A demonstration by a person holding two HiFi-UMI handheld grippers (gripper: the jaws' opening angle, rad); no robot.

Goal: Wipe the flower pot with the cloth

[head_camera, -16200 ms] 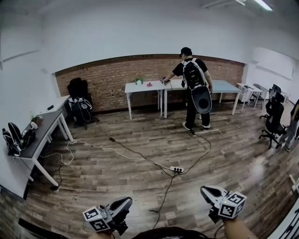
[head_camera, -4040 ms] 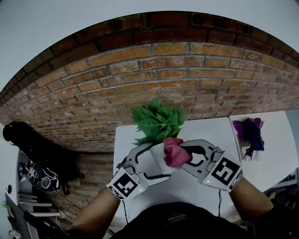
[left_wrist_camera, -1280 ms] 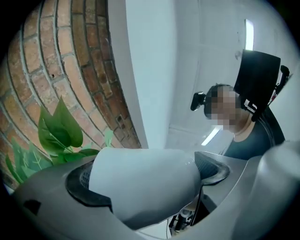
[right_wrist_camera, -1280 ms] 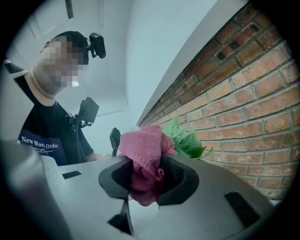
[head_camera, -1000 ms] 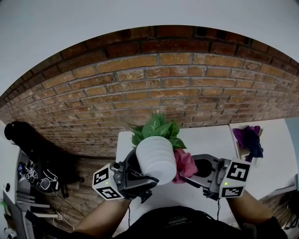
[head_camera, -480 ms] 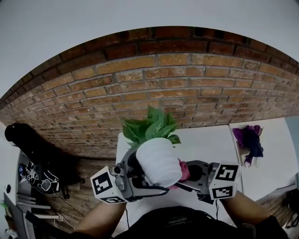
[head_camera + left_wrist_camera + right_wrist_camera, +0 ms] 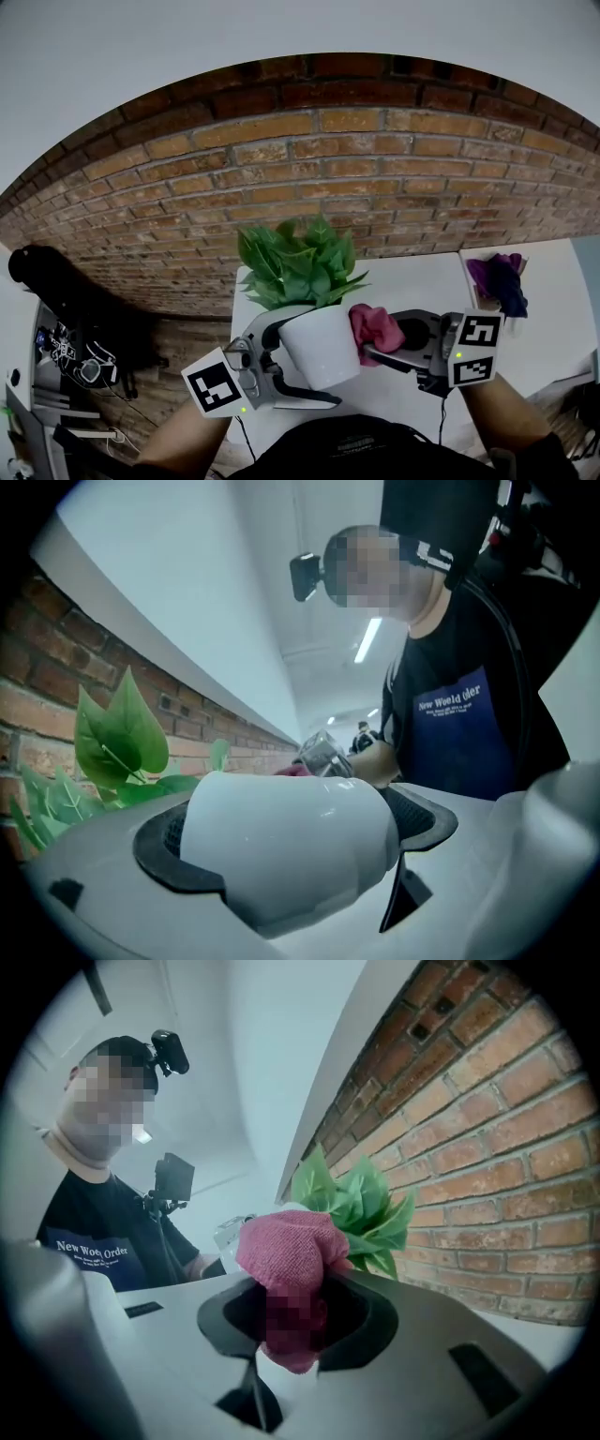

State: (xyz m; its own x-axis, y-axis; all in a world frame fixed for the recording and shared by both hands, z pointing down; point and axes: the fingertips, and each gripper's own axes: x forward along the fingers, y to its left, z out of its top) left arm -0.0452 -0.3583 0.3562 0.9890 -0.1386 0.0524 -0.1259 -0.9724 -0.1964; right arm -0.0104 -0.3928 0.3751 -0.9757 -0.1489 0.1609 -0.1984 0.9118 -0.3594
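Head view: left hand-held gripper (image 7: 311, 360) clamps flower pot (image 7: 324, 343); right hand-held gripper (image 7: 377, 341) pinches cloth (image 7: 371, 324).

Flower pot (image 7: 321, 345): one
Cloths: two, pink cloth (image 7: 371, 322), purple cloth (image 7: 497, 281) at 3 o'clock
Claws: two, left claw (image 7: 305, 361), right claw (image 7: 375, 341)
Surfaces: two, centre surface (image 7: 417, 281), right surface (image 7: 562, 305)

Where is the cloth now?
In the head view, the cloth sits right of centre, gripped by the right tongs, beside the pot.
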